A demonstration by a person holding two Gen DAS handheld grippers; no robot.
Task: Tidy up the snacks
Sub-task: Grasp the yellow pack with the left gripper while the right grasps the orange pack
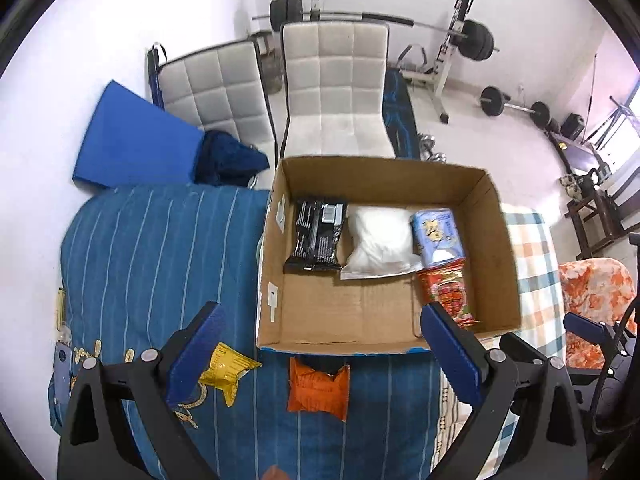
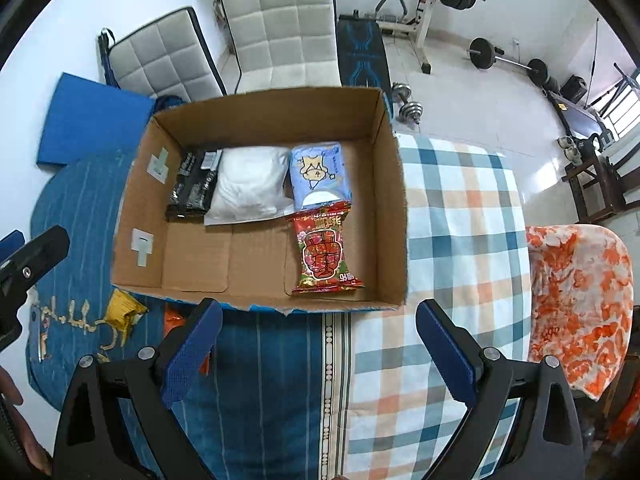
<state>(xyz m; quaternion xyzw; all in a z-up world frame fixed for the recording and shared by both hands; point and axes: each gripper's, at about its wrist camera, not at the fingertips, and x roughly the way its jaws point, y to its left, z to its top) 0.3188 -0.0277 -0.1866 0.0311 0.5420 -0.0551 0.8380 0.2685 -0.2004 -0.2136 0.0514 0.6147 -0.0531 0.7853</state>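
Observation:
An open cardboard box [image 1: 496, 236] [image 2: 390, 184] sits on the bed. Inside lie a black packet [image 1: 316, 234] [image 2: 192, 184], a white pouch [image 1: 378, 240] [image 2: 248, 184], a light blue packet [image 1: 436, 232] [image 2: 318, 172] and a red packet [image 1: 448, 292] [image 2: 324, 254]. Outside, by the box's near wall, lie a yellow packet [image 1: 228, 368] [image 2: 122, 312] and an orange packet [image 1: 318, 388] [image 2: 174, 318]. My left gripper [image 1: 320, 356] hangs open above the orange packet with nothing between its fingers. My right gripper [image 2: 318, 354] is open and empty over the bedding in front of the box.
A blue striped cover [image 1: 160, 248] and a checked blanket [image 2: 460, 208] cover the bed. Two white padded chairs [image 1: 336, 84] stand behind the box, a blue mat [image 1: 132, 140] to the left. Weights and a barbell rack [image 1: 460, 40] fill the back. An orange patterned cloth [image 2: 580, 292] lies right.

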